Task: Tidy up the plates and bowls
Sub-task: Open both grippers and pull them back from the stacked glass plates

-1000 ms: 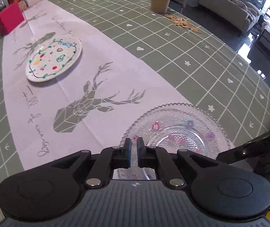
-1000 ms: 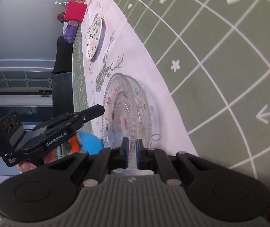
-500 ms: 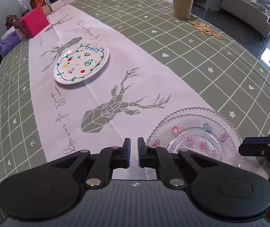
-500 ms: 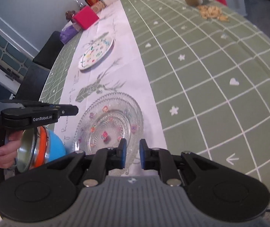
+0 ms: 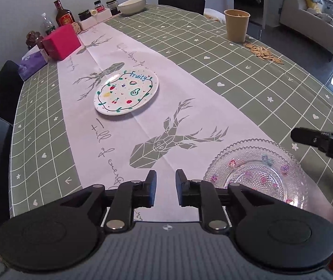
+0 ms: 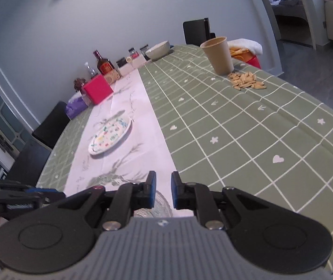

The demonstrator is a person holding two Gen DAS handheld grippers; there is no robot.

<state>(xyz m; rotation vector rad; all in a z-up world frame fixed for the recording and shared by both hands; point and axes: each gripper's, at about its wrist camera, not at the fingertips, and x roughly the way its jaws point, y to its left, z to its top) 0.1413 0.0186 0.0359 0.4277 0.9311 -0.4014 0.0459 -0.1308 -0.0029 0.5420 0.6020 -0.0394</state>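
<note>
Glass plate [image 5: 255, 170], clear with beaded scalloped rim and small colored flower marks, flat on the near end of the white deer-print runner [image 5: 166, 107], just right of and slightly ahead of the left tongs [image 5: 165, 187]; in the right wrist view only a sliver of it [image 6: 159, 204] shows under and behind the right tongs [image 6: 163, 192]. Neither pair touches it. Left tongs apart with a clear gap, empty, hovering above the runner. Right tongs also apart, empty; their dark tip [image 5: 306, 136] pokes in from the right edge of the left view, above the plate's far right rim. Fruit plate [image 5: 126, 93], white with "Fruity" lettering, lies flat further ahead on the runner, well apart from the glass plate, ahead-left of the left tongs. White bowl [image 5: 131, 5] at the far end of the surface [image 5: 271, 74], green checked cloth. Tan paper cup [image 5: 236, 25] far ahead-right, seeds [image 5: 263, 53] scattered just in front of it. Pink box [image 5: 61, 42], purple tissue pack [image 5: 32, 64], brown bottle [image 5: 64, 15] and small jars [image 5: 98, 5] far ahead-left along the wall side.
</note>
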